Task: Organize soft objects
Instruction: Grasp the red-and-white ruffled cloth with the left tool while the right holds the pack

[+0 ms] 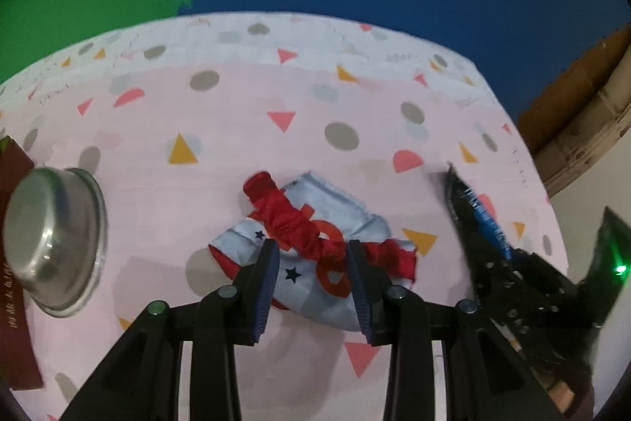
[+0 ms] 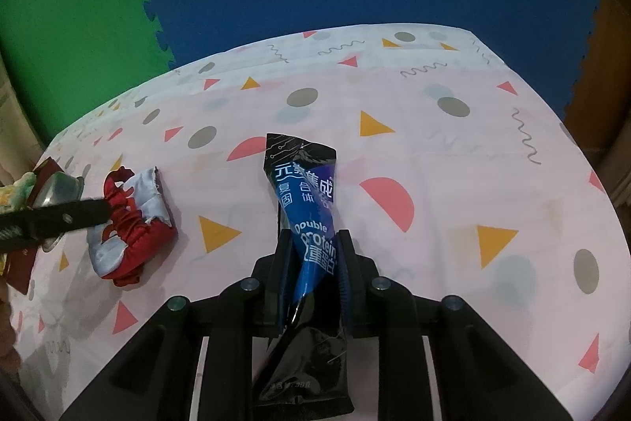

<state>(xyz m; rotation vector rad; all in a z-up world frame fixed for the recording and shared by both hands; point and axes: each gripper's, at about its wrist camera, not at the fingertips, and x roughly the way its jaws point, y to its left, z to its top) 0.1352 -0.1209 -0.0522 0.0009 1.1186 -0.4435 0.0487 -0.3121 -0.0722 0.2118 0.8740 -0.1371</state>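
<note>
The left claw (image 1: 311, 263) hangs over a crumpled piece of clothing (image 1: 315, 247), light blue with red ruffled trim and small dark stars, which lies on the table (image 1: 236, 113) under a pink cloth printed with triangles and dots. Its jaws stand apart on either side of the fabric, not pinching it. The right claw (image 2: 313, 263) is closed on a black and blue snack packet (image 2: 305, 200), gripping it around the middle so the top sticks out forward and the bottom trails back. A steel bowl (image 1: 55, 239) sits upside down at the table's left edge, on a dark red book (image 1: 14, 255).
</note>
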